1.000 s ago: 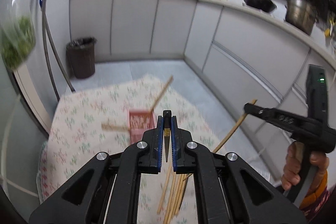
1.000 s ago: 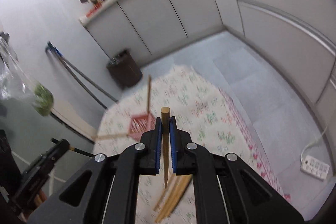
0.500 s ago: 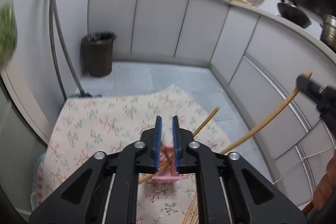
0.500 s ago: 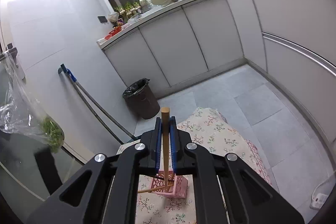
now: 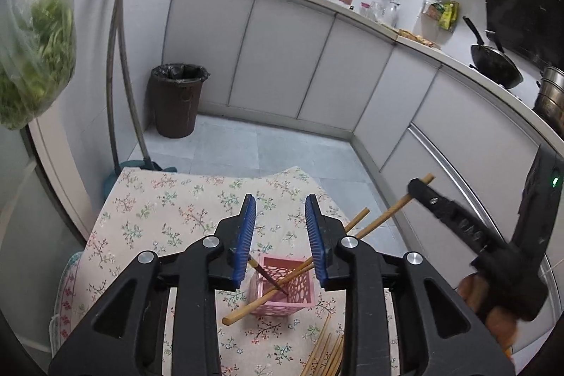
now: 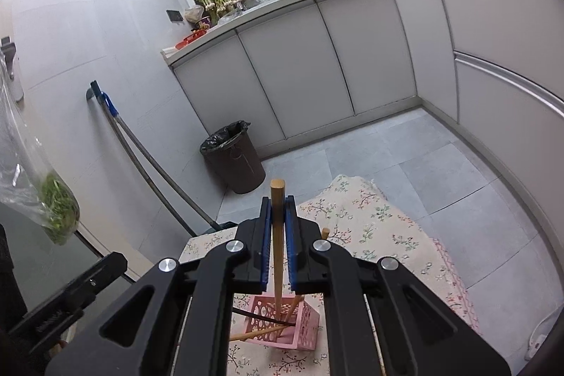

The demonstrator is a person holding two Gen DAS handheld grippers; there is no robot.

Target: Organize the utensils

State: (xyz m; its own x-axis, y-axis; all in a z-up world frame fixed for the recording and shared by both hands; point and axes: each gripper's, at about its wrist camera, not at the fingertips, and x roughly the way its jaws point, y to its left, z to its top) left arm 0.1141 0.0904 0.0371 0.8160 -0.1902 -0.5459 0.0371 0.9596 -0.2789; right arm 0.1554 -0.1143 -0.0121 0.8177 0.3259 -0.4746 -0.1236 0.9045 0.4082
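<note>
A pink perforated holder (image 5: 282, 292) stands on the floral tablecloth (image 5: 169, 210), also seen in the right wrist view (image 6: 278, 328). It holds a dark chopstick (image 5: 268, 277) and wooden chopsticks. My left gripper (image 5: 281, 236) is open and empty just above the holder. My right gripper (image 6: 277, 235) is shut on a wooden chopstick (image 6: 277, 235) held upright, its lower end inside the holder. From the left wrist view the right gripper (image 5: 423, 191) comes in from the right, with that chopstick (image 5: 384, 217) slanting down into the holder. A bundle of loose wooden chopsticks (image 5: 326, 353) lies on the cloth nearby.
A dark bin (image 5: 176, 101) and a mop (image 5: 120, 59) stand on the tiled floor beyond the table. White cabinets (image 5: 292, 59) curve round to the right. A bag of greens (image 5: 31, 59) hangs at the left. The table's far edge (image 5: 211, 173) is close.
My left gripper opened and let go of the dark chopstick, which now rests in the holder. My right gripper brought its wooden chopstick over and lowered its end into the holder.
</note>
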